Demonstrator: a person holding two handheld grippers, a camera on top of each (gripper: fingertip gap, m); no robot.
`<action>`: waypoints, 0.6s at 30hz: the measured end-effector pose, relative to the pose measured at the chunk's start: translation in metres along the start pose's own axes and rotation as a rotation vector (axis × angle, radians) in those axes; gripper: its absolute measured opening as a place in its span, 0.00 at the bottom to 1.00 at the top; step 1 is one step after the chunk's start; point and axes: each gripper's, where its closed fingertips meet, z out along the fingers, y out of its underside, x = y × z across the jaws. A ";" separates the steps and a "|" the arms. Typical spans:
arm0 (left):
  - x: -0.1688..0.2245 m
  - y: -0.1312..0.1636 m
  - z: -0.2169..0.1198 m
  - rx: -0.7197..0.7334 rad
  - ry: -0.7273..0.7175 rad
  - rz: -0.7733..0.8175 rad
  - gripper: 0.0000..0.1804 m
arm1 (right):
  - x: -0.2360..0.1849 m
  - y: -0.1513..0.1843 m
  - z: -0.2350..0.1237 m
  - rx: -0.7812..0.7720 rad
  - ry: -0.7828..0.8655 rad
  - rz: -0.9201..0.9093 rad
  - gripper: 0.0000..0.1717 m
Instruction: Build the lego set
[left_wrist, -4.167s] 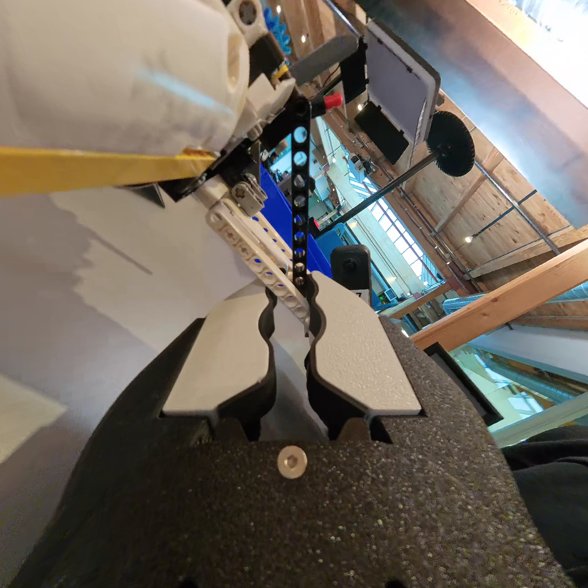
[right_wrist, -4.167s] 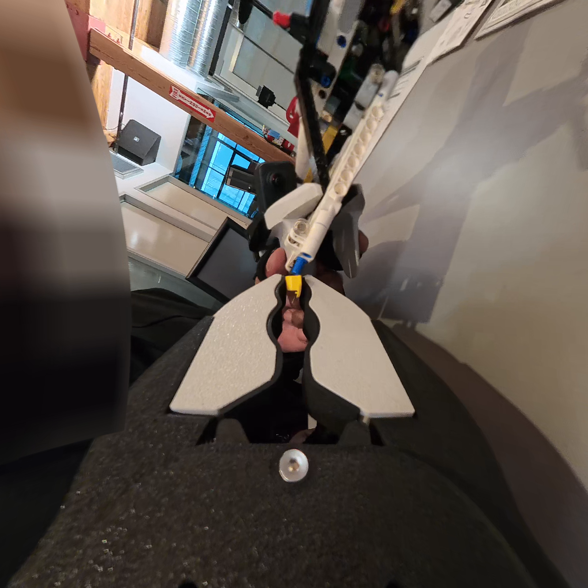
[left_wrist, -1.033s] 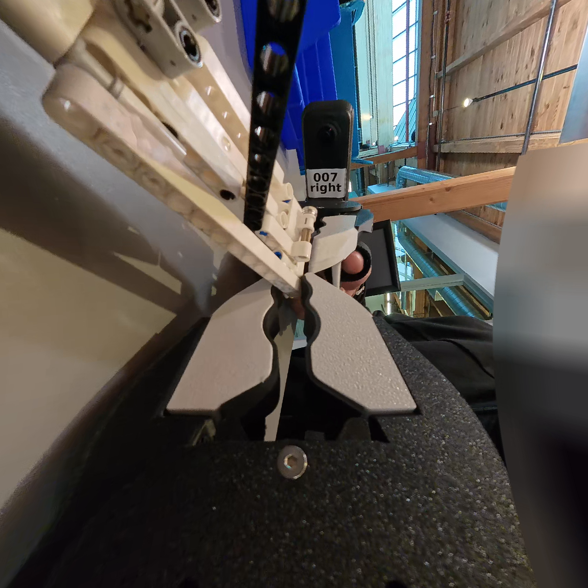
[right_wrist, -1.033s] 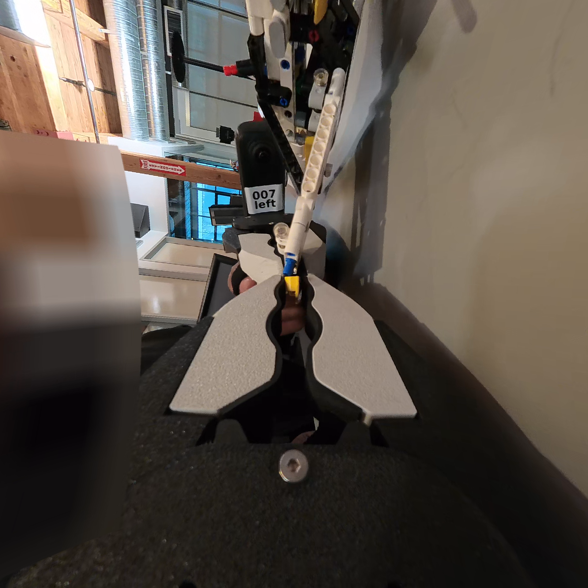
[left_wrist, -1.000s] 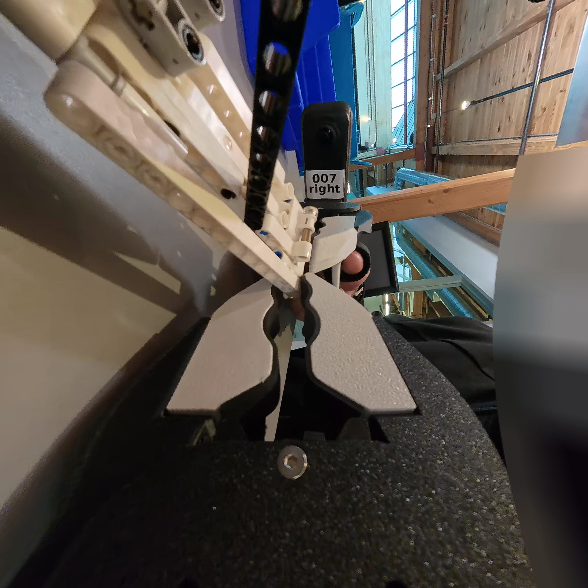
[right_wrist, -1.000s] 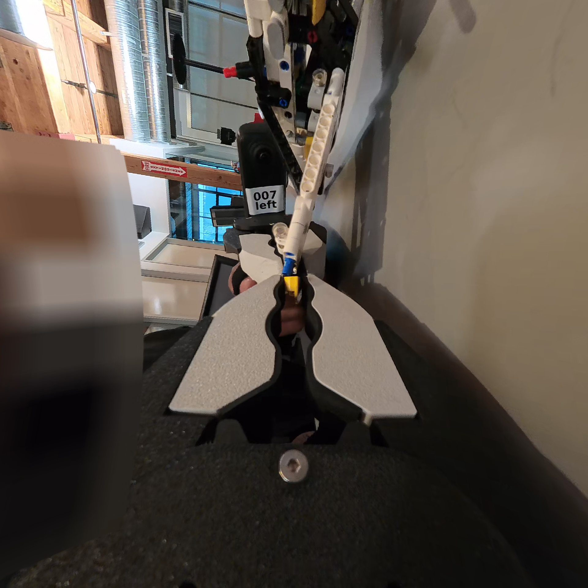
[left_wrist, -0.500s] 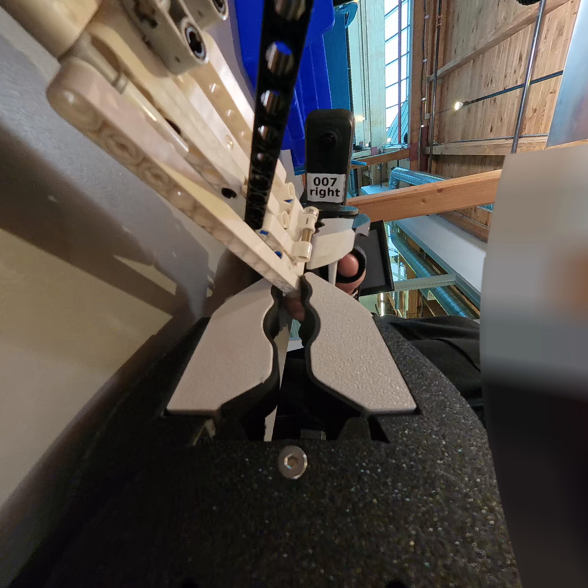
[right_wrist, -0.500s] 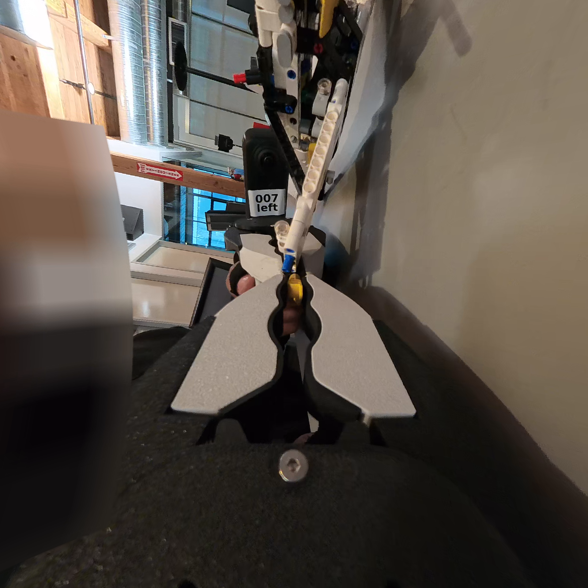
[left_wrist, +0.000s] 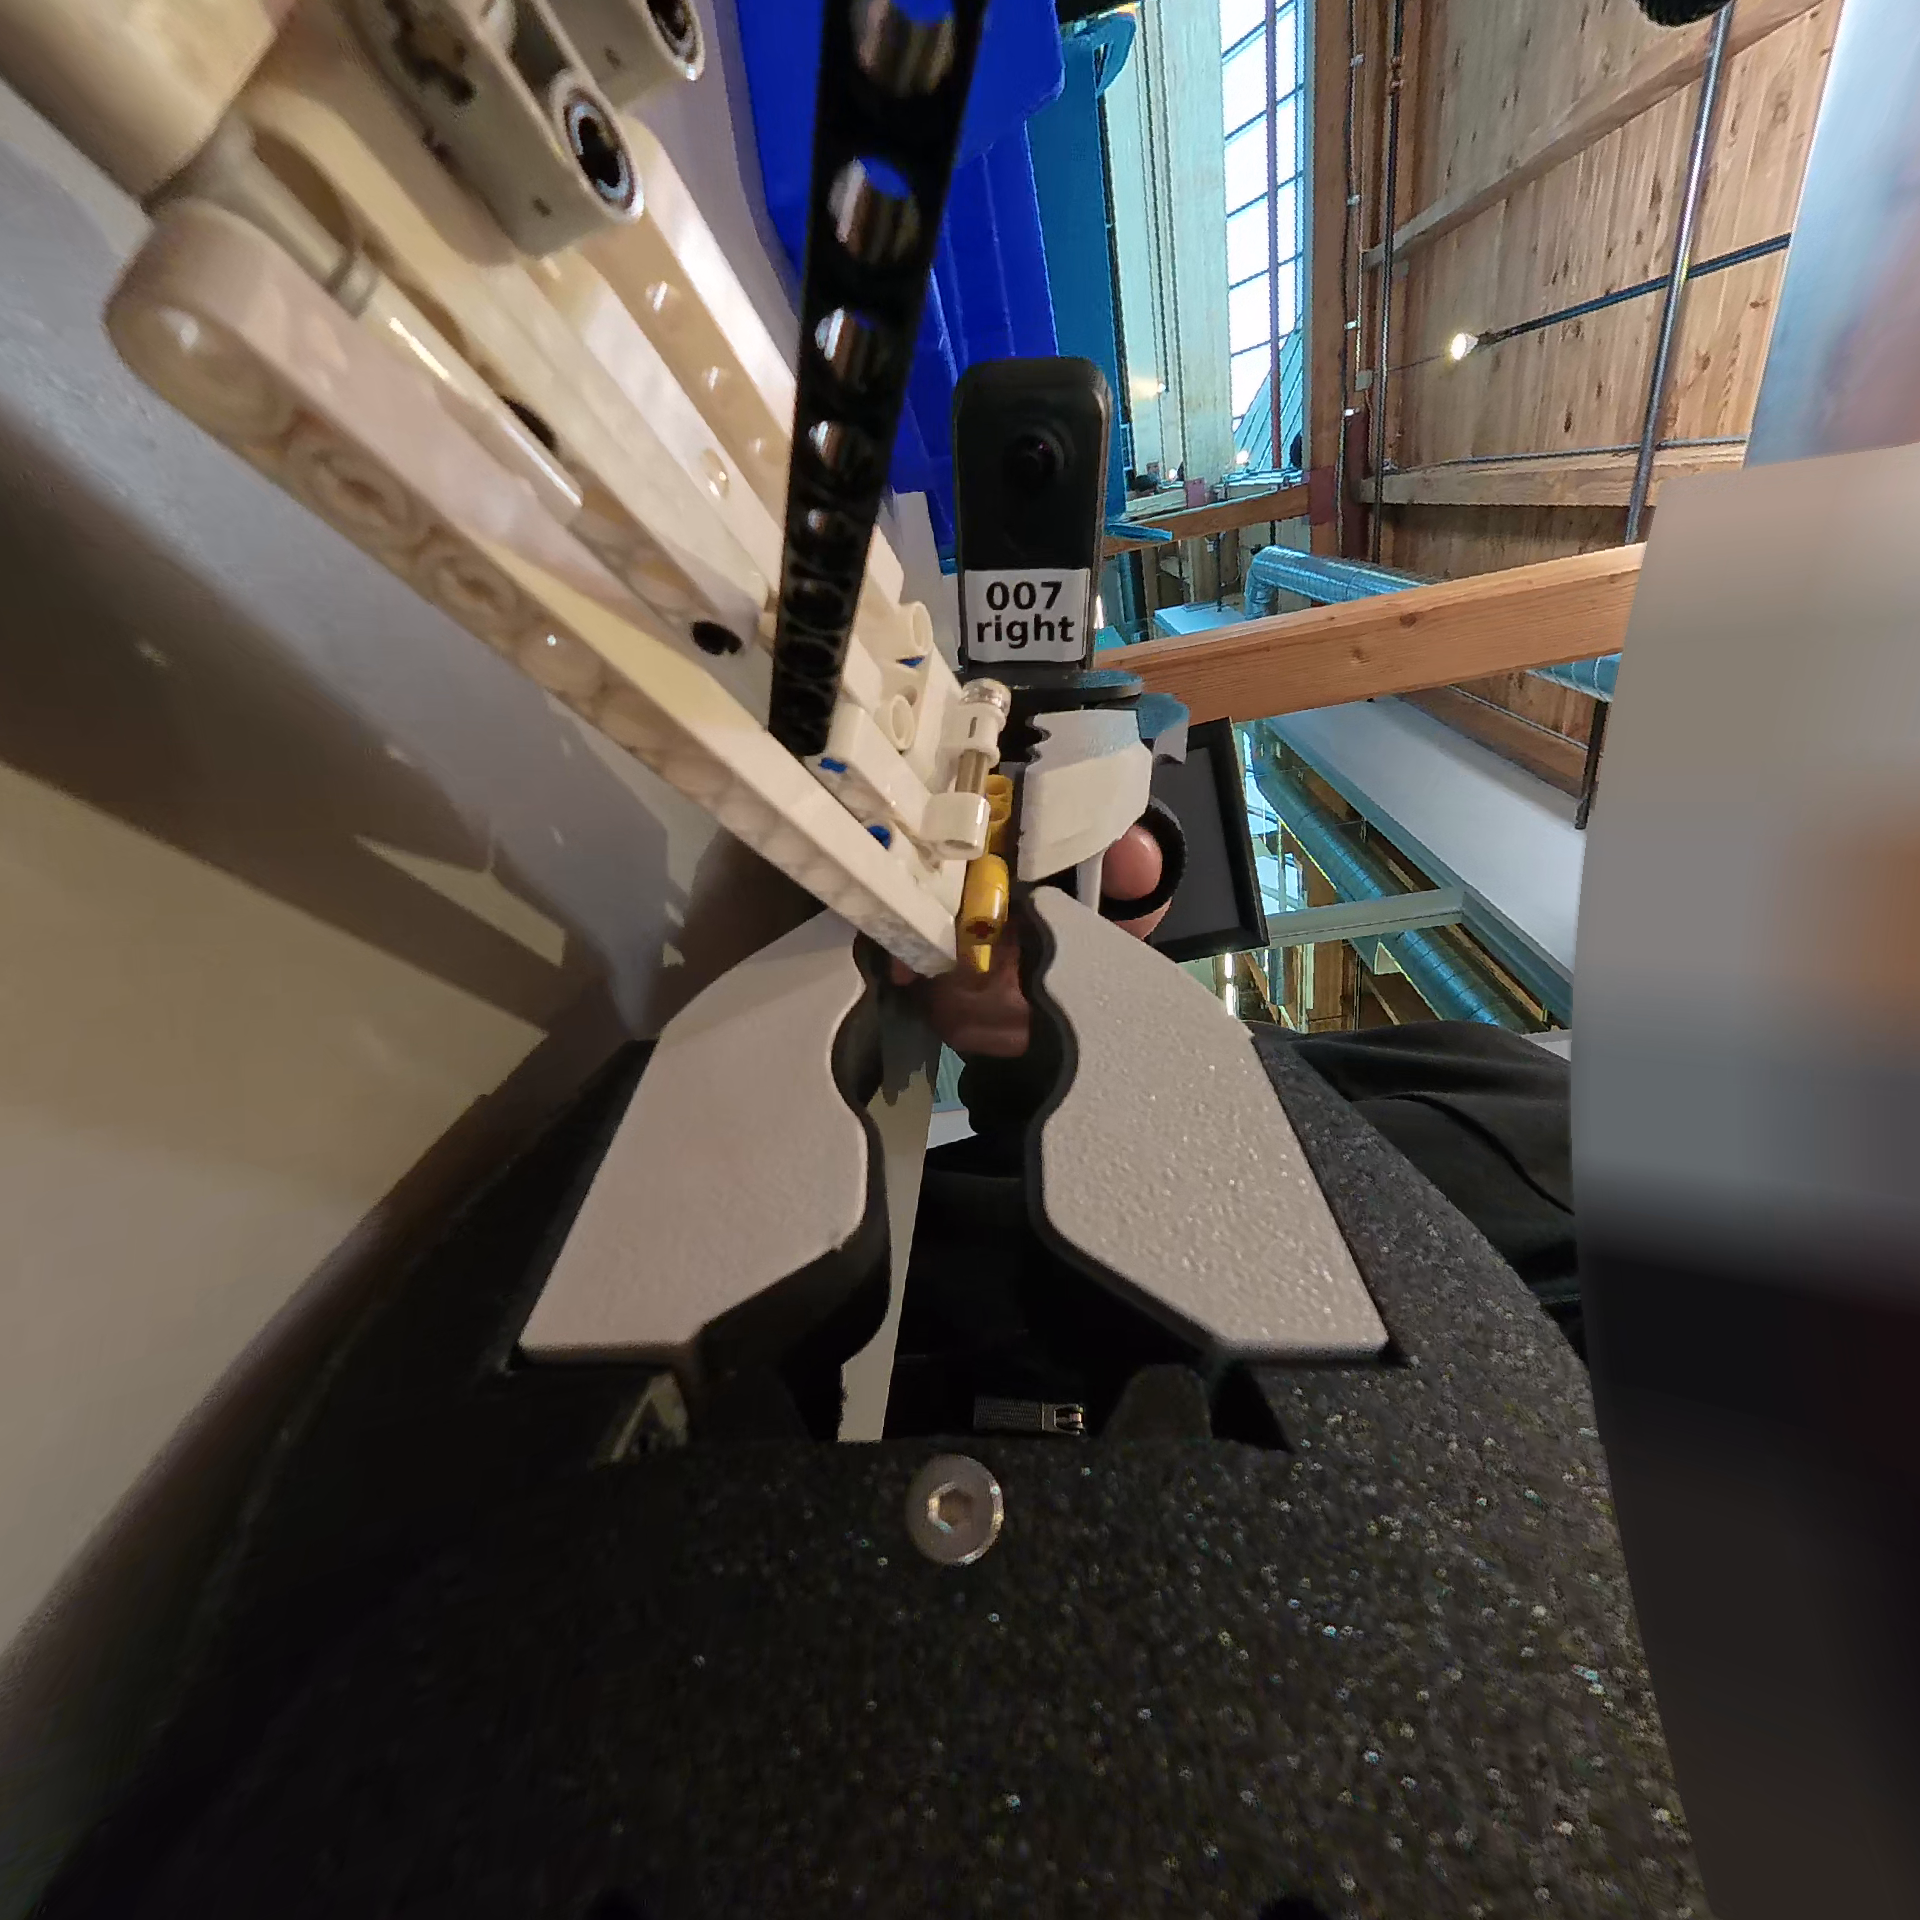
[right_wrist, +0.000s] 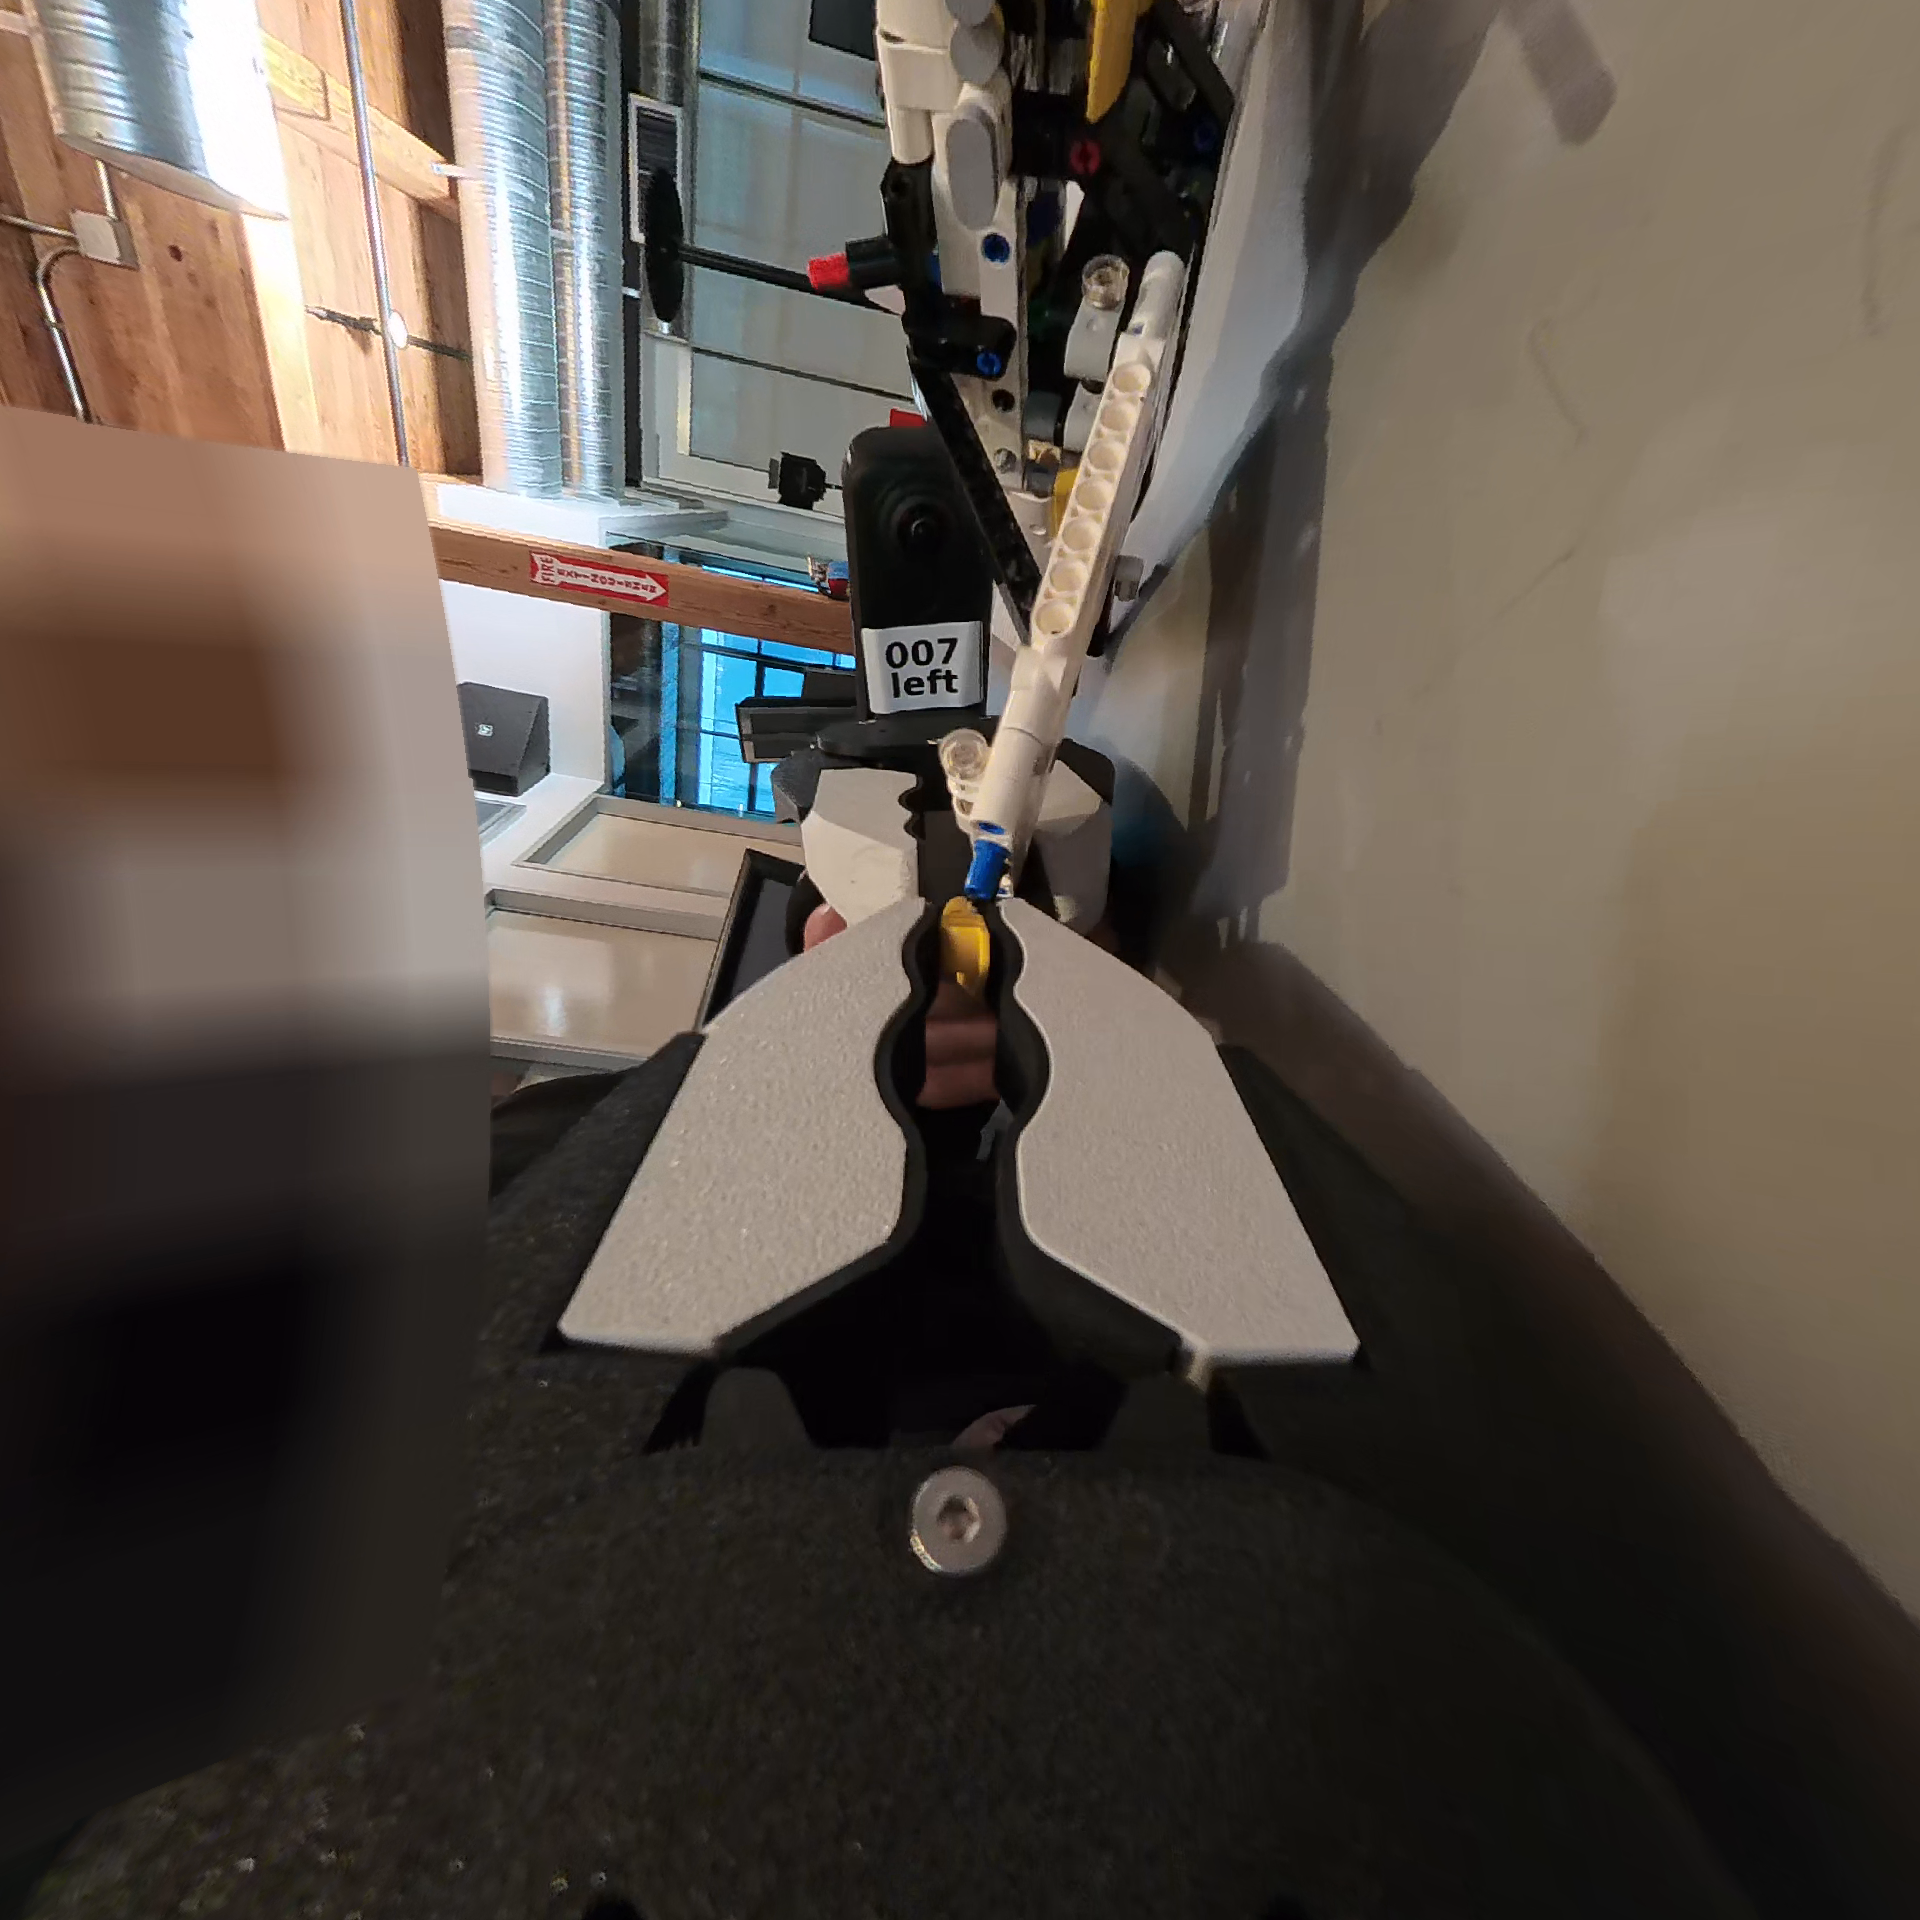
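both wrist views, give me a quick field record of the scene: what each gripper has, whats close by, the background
left gripper: fingers apart, the end of the white toy beam and a yellow peg between them, no clamp visible
right gripper: fingers closed on the yellow peg
model: white and black building-toy beams, with a black holed strip
grippers: facing each other at the beam end
surface: pale table
background: wooden wall, metal ducts
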 end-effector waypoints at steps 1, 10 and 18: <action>0.000 0.000 0.000 0.001 -0.002 -0.001 0.13 | 0.000 0.000 0.000 0.005 -0.002 0.005 0.04; 0.000 -0.001 -0.001 0.004 -0.004 0.004 0.06 | 0.002 -0.002 0.002 0.022 0.015 0.012 0.05; 0.002 -0.001 -0.003 0.014 0.009 -0.004 0.05 | 0.000 -0.004 0.004 0.047 0.001 0.002 0.09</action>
